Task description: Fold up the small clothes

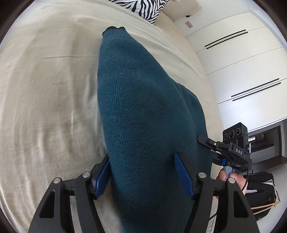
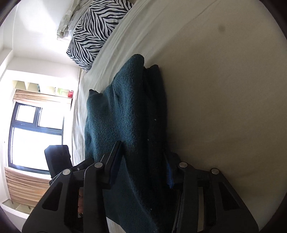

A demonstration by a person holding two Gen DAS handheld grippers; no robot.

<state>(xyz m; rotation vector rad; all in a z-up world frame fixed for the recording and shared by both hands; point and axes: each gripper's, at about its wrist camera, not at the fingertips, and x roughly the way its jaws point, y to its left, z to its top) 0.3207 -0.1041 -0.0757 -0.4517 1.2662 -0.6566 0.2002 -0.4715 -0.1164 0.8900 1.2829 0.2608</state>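
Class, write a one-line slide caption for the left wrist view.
Left gripper straddles a teal sweater on a cream bed sheet, zebra pillow beyond.
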